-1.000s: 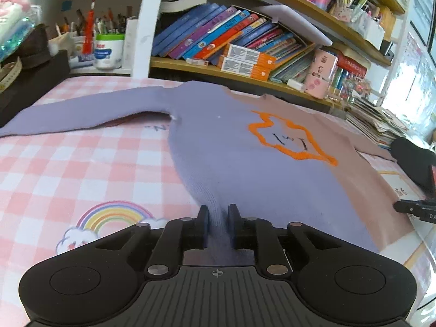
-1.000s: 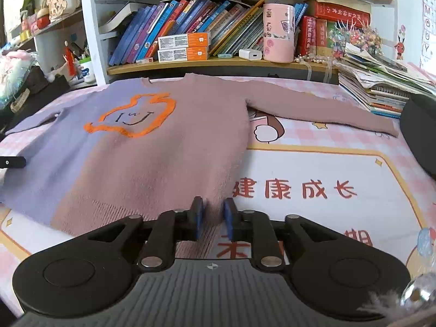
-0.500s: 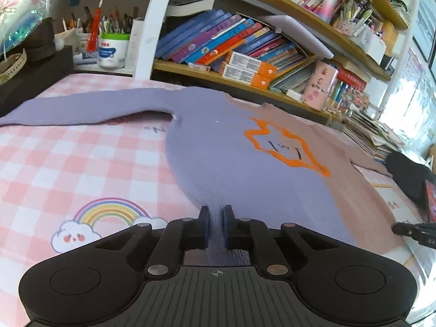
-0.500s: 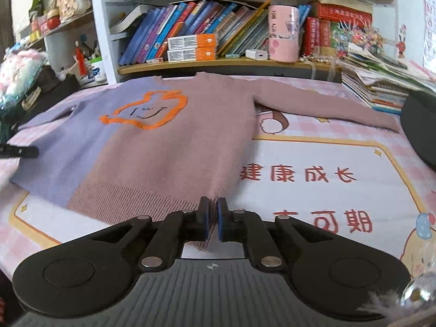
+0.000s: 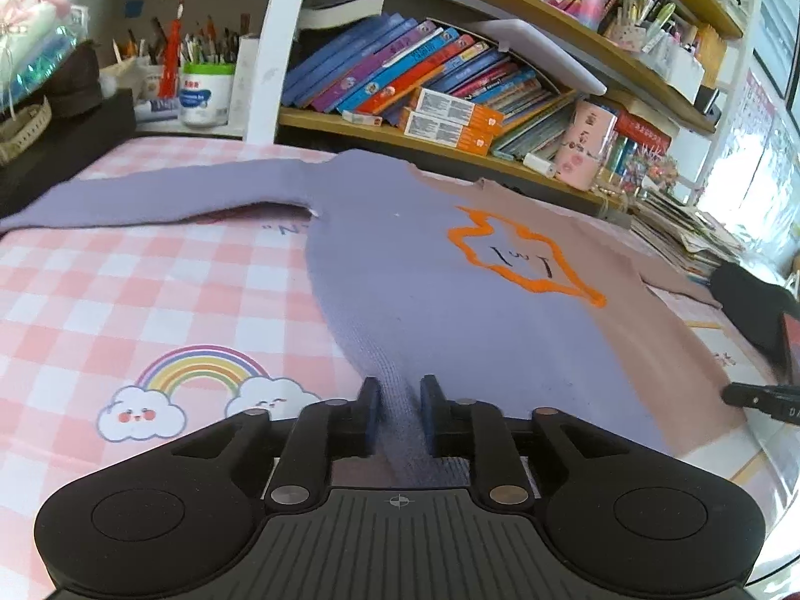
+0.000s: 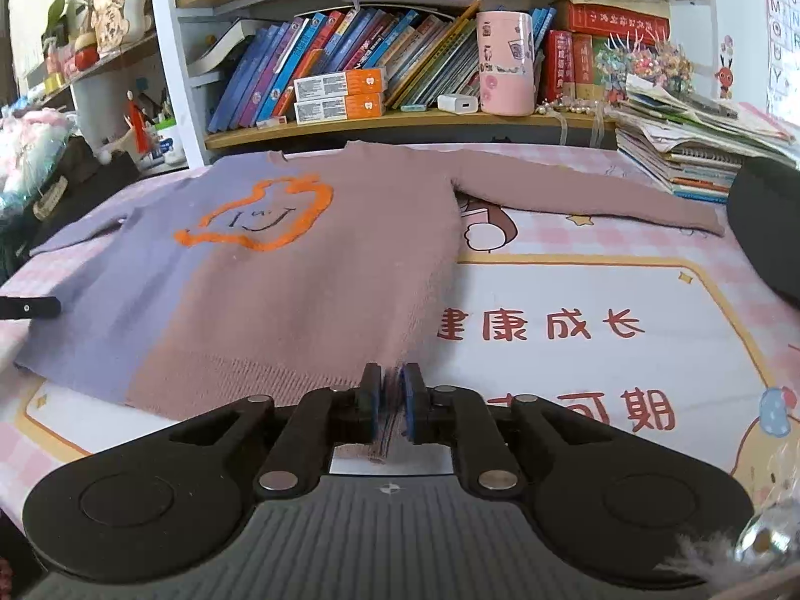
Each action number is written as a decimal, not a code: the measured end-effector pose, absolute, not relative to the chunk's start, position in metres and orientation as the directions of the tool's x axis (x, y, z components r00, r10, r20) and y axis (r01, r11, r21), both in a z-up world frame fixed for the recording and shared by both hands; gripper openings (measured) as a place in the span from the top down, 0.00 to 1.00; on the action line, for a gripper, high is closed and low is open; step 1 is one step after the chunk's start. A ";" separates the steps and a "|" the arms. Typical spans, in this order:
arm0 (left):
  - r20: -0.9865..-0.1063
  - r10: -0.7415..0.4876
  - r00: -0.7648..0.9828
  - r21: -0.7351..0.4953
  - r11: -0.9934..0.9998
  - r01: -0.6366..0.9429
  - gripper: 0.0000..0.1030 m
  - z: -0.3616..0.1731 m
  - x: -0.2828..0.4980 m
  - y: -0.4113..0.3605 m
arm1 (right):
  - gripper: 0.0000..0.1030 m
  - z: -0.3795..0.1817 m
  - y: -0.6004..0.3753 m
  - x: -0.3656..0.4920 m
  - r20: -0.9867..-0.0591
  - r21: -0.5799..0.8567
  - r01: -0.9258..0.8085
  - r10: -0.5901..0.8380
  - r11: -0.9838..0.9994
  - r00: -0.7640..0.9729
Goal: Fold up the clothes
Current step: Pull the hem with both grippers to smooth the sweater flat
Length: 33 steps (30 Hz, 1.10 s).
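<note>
On the pink checked table cover (image 5: pixel 100 290), one sweater (image 5: pixel 450 310) lay spread flat, front up, both sleeves out to the sides: one lilac sleeve (image 5: pixel 165 195) toward 10 o'clock in the left wrist view, one dusty-pink sleeve (image 6: pixel 590 195) toward 2 o'clock in the right wrist view. Body was half lilac, half pink, with one orange outline motif (image 6: pixel 260 220) on the chest.

Left gripper (image 5: pixel 398 412): at 6 o'clock of its own view, at the lilar corner of the hem. Jaws were opening; a ridge of lilac knit stood between them, but a gap showed on either side, so pads did not appear to press it.

Right gripper (image 6: pixel 390 402): at 6 o'clock of its view, at the pink hem corner. Jaws nearly together and easing apart, a bunched fold of pink ribbing still pinched between the two blue pads (image 6: pixel 407 400).

Count of other items: one rainbow print (image 5: pixel 195 375) at 8 o'clock of the left gripper; two orange-and-white boxes (image 6: pixel 340 95) stacked on the shelf at 12 o'clock; one pink cylindrical container (image 6: pixel 505 62) just right of the books; one stack of papers (image 6: pixel 695 145) at 2 o'clock.
</note>
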<state>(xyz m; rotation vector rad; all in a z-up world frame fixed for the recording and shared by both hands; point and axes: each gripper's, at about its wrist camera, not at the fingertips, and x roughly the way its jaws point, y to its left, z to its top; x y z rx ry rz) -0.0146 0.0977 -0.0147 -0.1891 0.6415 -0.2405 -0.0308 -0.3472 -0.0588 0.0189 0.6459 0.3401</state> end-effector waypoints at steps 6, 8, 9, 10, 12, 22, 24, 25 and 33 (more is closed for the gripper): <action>-0.566 -0.298 0.769 -0.273 0.948 0.166 0.83 -0.019 -0.015 0.099 | 0.85 -0.061 -0.346 -0.030 -0.593 0.113 -0.303 0.309 0.946 0.744; -0.567 -0.307 0.764 -0.273 0.945 0.178 0.88 -0.020 -0.014 0.096 | 0.92 -0.061 -0.345 -0.030 -0.593 0.107 -0.303 0.305 0.947 0.745; -0.568 -0.314 0.761 -0.273 0.944 0.186 0.90 -0.020 -0.013 0.094 | 0.93 -0.061 -0.345 -0.030 -0.593 0.104 -0.302 0.303 0.948 0.746; -0.568 -0.319 0.759 -0.270 0.943 0.195 0.91 -0.020 -0.012 0.091 | 0.94 -0.061 -0.345 -0.031 -0.592 0.101 -0.302 0.301 0.948 0.747; -0.568 -0.332 0.754 -0.265 0.940 0.214 0.91 -0.020 -0.012 0.087 | 0.95 -0.061 -0.345 -0.031 -0.592 0.095 -0.301 0.297 0.949 0.749; -0.571 -0.314 0.759 -0.260 0.946 0.195 0.91 -0.020 -0.013 0.094 | 0.95 -0.062 -0.345 -0.031 -0.590 0.077 -0.298 0.284 0.951 0.755; -0.571 -0.311 0.760 -0.257 0.947 0.194 0.91 -0.021 -0.014 0.094 | 0.94 -0.061 -0.345 -0.031 -0.590 0.077 -0.296 0.283 0.952 0.756; -0.571 -0.310 0.760 -0.256 0.947 0.194 0.91 -0.021 -0.014 0.093 | 0.94 -0.061 -0.345 -0.031 -0.590 0.077 -0.296 0.282 0.952 0.756; -0.560 -0.266 0.785 -0.201 0.962 0.183 0.81 -0.020 -0.021 0.087 | 0.90 -0.062 -0.343 -0.034 -0.581 0.057 -0.284 0.263 0.957 0.770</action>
